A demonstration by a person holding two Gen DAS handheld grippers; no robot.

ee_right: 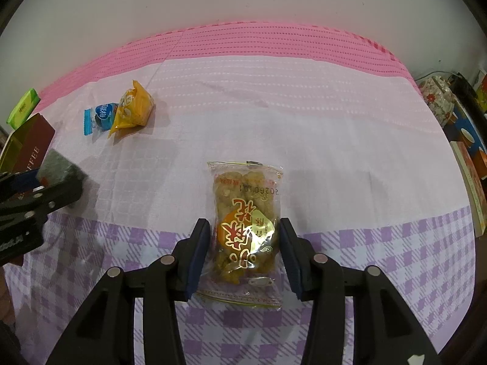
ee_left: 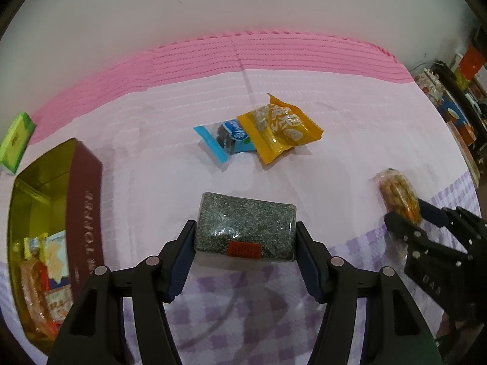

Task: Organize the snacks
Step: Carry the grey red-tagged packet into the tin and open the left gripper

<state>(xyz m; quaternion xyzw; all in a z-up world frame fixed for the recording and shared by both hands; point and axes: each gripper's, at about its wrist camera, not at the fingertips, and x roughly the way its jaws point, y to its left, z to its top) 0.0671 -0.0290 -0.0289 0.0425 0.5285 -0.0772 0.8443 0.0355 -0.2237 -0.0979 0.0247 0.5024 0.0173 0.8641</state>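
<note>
My left hand-held gripper [ee_left: 246, 237] clamps the dark seed bar [ee_left: 246, 230]; the open tin [ee_left: 86, 200] sits left of it. My right hand-held gripper [ee_right: 245, 252] squeezes the fried-snack packet [ee_right: 246, 228]. Ahead-left lie blue [ee_right: 99, 118] and yellow [ee_right: 132, 109] packets.

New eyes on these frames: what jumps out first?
Each gripper straddles a snack: the left gripper around a dark seed bar, the right gripper around a golden fried-snack pack. Far left stands an open tin already holding snacks; mid-cloth, a blue packet under a yellow one.
</note>
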